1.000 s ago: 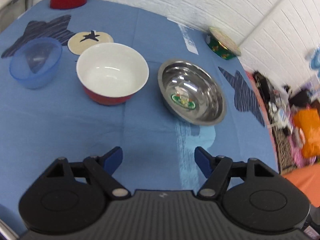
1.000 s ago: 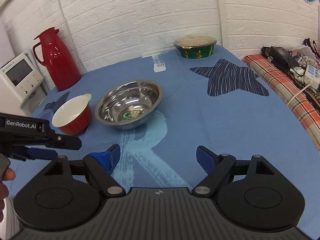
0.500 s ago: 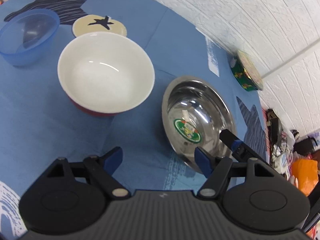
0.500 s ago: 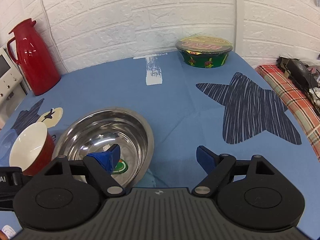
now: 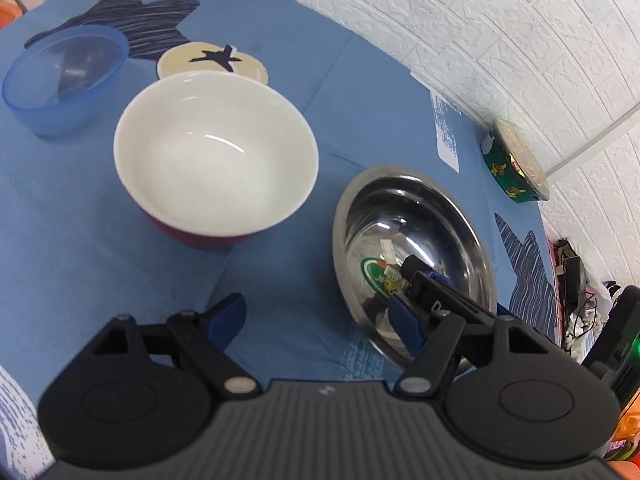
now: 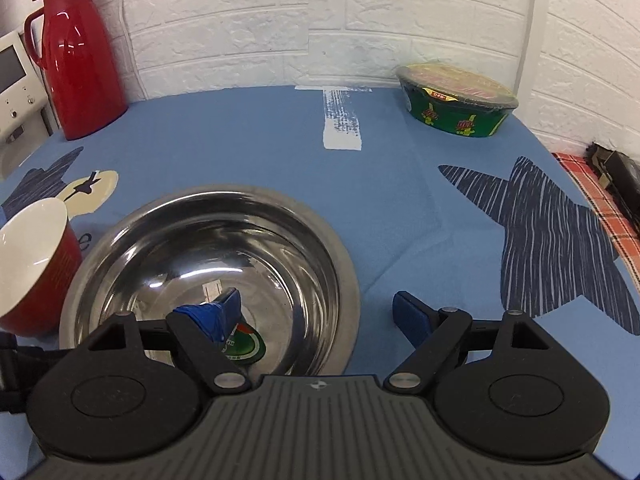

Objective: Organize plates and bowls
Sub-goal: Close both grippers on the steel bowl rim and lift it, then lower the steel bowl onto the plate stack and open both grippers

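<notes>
My right gripper is spread wide across the near rim of the steel bowl, one finger down inside the bowl and the other outside over the cloth, not closed on the rim. My left gripper is also spread apart, with nothing between its fingers, hanging over the cloth in front of the red bowl. The steel bowl holds nothing but a round green sticker on its bottom and the reflection of my finger; its inside is shiny and mirror-like with a wide flat lip. The red bowl, white inside, stands empty just to the left of the steel one, and a clear blue bowl sits further left, also empty as far as I can see. A sealed green noodle cup stands at the far right edge of the table, and a red jug stands at the far left by the white brick wall. The table wears a blue cloth printed with dark striped stars.
</notes>
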Demonstrator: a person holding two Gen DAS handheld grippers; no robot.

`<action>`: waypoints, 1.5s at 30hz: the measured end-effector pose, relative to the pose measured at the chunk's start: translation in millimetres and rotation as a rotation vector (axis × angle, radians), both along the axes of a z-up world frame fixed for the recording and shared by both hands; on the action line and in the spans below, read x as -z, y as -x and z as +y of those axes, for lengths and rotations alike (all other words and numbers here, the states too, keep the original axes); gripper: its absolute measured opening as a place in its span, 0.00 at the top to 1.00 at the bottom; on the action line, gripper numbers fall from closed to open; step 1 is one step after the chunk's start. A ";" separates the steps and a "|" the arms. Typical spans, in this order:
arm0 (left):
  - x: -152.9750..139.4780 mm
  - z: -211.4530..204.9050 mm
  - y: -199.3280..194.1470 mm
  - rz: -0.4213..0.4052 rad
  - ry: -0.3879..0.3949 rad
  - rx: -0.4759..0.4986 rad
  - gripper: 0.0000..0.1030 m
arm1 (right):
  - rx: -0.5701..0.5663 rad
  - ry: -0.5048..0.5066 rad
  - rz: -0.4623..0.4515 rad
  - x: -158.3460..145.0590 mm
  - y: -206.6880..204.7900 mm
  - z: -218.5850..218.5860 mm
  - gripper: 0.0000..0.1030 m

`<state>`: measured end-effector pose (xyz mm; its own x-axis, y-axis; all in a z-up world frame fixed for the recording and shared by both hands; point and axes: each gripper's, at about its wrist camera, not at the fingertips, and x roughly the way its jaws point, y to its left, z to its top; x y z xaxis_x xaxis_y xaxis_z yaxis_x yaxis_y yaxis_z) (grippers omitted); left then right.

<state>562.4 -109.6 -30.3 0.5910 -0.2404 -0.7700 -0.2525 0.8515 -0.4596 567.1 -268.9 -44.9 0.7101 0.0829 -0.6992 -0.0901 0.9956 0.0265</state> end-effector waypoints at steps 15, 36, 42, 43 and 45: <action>-19.0 -5.7 23.2 -0.058 -0.107 0.212 1.00 | -0.066 -0.078 0.021 -6.9 43.8 14.7 0.44; -19.1 63.7 264.2 -0.084 -0.066 0.491 1.00 | -0.003 -0.166 -0.027 -21.2 303.5 59.8 0.40; -8.8 73.7 280.2 -0.094 -0.016 0.499 1.00 | 0.039 -0.153 -0.067 -17.2 330.4 71.6 0.41; -7.8 73.9 281.7 -0.096 -0.008 0.501 1.00 | 0.044 -0.150 -0.076 -17.7 332.8 71.6 0.41; -6.3 72.6 288.3 -0.109 0.000 0.511 1.00 | 0.055 -0.137 -0.084 -18.1 341.0 71.8 0.41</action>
